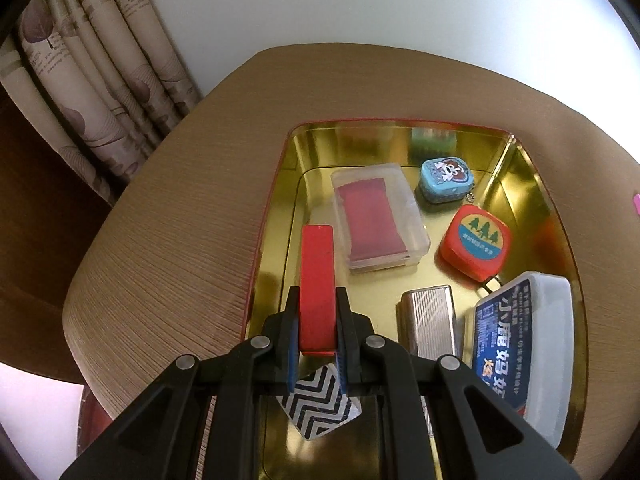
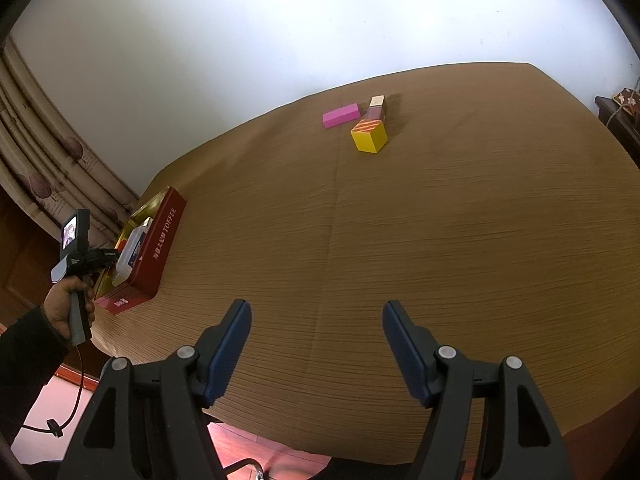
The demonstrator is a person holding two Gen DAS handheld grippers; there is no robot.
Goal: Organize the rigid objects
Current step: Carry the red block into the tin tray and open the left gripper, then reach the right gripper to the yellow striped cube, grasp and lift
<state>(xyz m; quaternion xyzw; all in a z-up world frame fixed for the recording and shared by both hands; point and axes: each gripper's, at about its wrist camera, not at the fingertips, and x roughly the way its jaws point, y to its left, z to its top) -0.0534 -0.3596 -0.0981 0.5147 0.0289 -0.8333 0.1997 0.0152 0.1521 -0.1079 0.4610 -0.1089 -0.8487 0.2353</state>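
A brown cloth-covered table (image 2: 420, 220) bears a red metal tin with a gold inside (image 1: 532, 184), its side reading "TOFFEE". In the tin lie a blue-labelled white plastic box (image 1: 524, 344) with Chinese characters, a clear case (image 1: 380, 216), and an orange tape measure (image 1: 476, 242). The left gripper (image 1: 318, 300) is clamped on a flat red block (image 1: 317, 276) above the tin's floor. The right gripper (image 2: 316, 320) is spread wide, empty, over bare cloth.

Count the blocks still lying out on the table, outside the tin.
3: a pink block, a yellow cube right of it, and a purple-and-cream block just behind the cube, all near the table's far edge. Others may lie outside the right wrist view.
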